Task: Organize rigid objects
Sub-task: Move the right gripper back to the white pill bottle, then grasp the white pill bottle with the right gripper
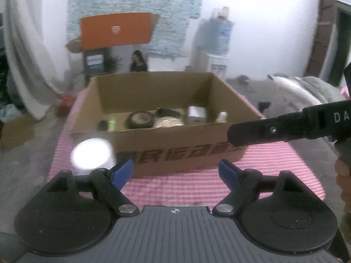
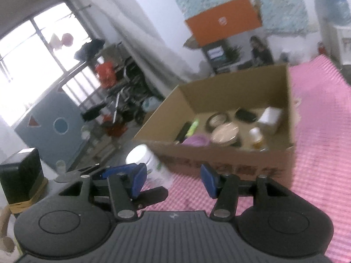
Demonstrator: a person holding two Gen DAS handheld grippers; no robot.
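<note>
An open cardboard box (image 1: 182, 151) stands on a pink checked cloth (image 1: 197, 186). In it lie several items: a round tin (image 2: 224, 132), a black case (image 2: 245, 115), a white block (image 2: 270, 118), a small white bottle (image 2: 255, 137), a green marker (image 2: 193, 127) and a purple lid (image 2: 196, 141). A white jar (image 1: 91, 153) (image 2: 151, 166) stands on the cloth just outside the box's front left corner. My left gripper (image 1: 175, 172) is open and empty, short of the box's front wall. My right gripper (image 2: 173, 180) is also open and empty, with the jar just past its left pad.
A black finger (image 1: 263, 131) of the right gripper reaches in from the right over the box's near corner. A black box (image 2: 22, 175) sits at the far left. Behind are an orange carton (image 1: 116, 30), a water dispenser (image 1: 216, 43) and a seated person (image 1: 138, 62).
</note>
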